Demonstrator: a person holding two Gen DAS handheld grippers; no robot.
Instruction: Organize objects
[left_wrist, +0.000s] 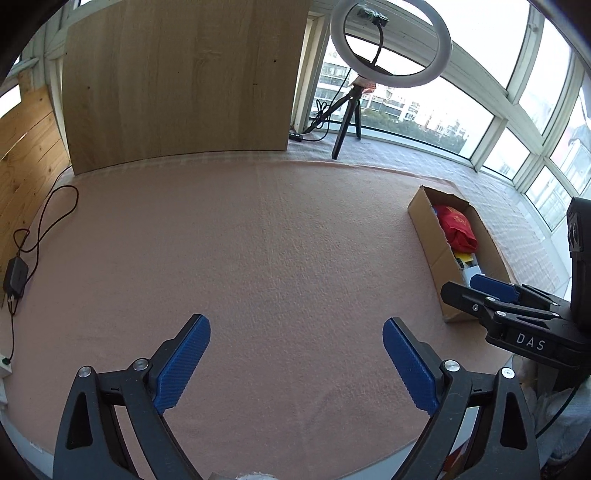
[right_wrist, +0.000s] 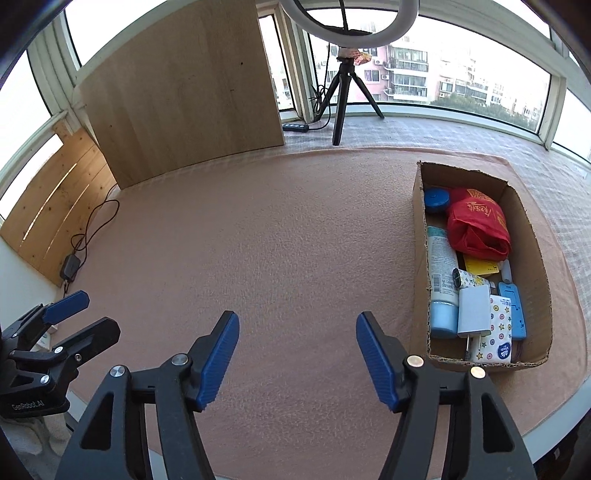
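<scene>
A long cardboard box (right_wrist: 421, 258) lies at the right of the pink mat (right_wrist: 277, 240) and holds several items: a red bag (right_wrist: 476, 225), a blue round lid (right_wrist: 436, 199), a pale blue bottle (right_wrist: 441, 280), a white charger (right_wrist: 474, 310), a star-patterned pack (right_wrist: 496, 332). My right gripper (right_wrist: 297, 356) is open and empty, low over the mat left of the box. My left gripper (left_wrist: 295, 363) is open too, over bare mat. In the left wrist view the box (left_wrist: 428, 225) sits at the right, with the right gripper (left_wrist: 476, 288) at its near end.
A wooden board (left_wrist: 177, 81) leans upright at the back of the mat. A ring light on a tripod (left_wrist: 388, 44) stands behind, before the windows. A black adapter with cable (left_wrist: 14, 275) lies at the left edge. The left gripper (right_wrist: 85, 314) shows at the left of the right wrist view.
</scene>
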